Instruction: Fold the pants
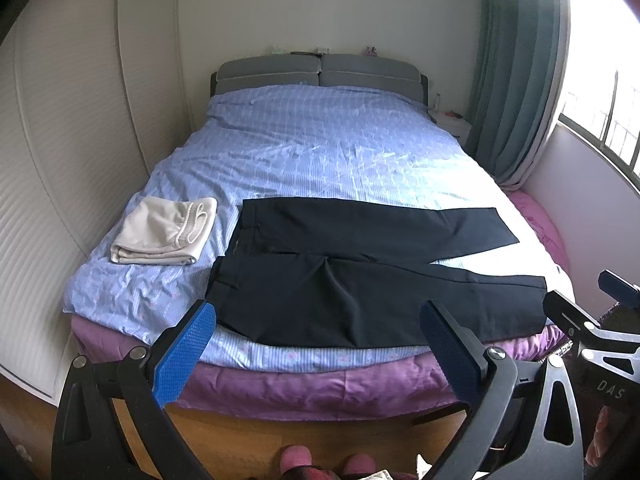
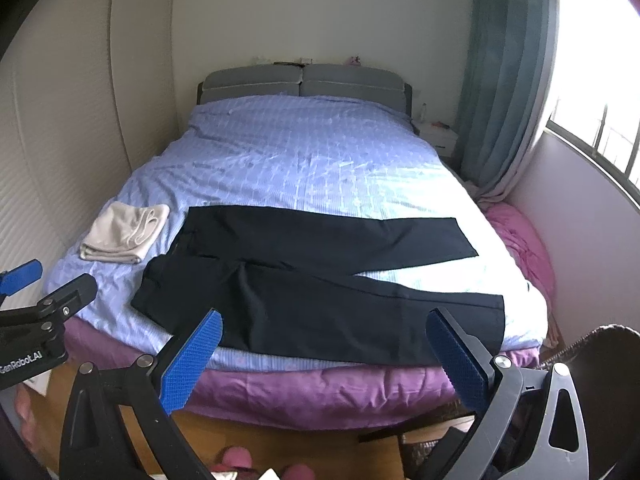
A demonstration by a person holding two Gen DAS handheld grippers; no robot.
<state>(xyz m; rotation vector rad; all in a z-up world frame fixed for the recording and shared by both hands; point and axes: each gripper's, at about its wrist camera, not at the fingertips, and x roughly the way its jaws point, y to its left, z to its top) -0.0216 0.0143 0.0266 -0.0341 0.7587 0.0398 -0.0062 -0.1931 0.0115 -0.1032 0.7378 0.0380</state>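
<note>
Filling most of both views, the bed (image 1: 304, 148) carries a light blue striped cover with a purple blanket (image 1: 280, 384) showing under its near edge. Dark pants (image 1: 340, 280) lie spread flat across the near part of the bed, waistband toward the left and both legs running to the right, the far leg angled away from the near one so a wedge of blue cover shows between them. Just left of the waistband sits a folded cream garment (image 1: 164, 236), apart from the pants.

Both tongs hang in front of the bed's near edge, above the wooden floor, touching nothing. The left gripper (image 1: 316, 356) has its blue pads spread wide with nothing between them; the right gripper (image 2: 324, 360) is spread just as wide and likewise holds nothing.

Only the left wrist view shows the right tool from the side, at the right edge of the frame. Only the right wrist view shows the left tool, at the left edge. The right view also takes in more of the pink bedding (image 2: 520, 240) bunched between bed and window wall, while the left view shows more of the white wardrobe (image 1: 60, 160).
</note>
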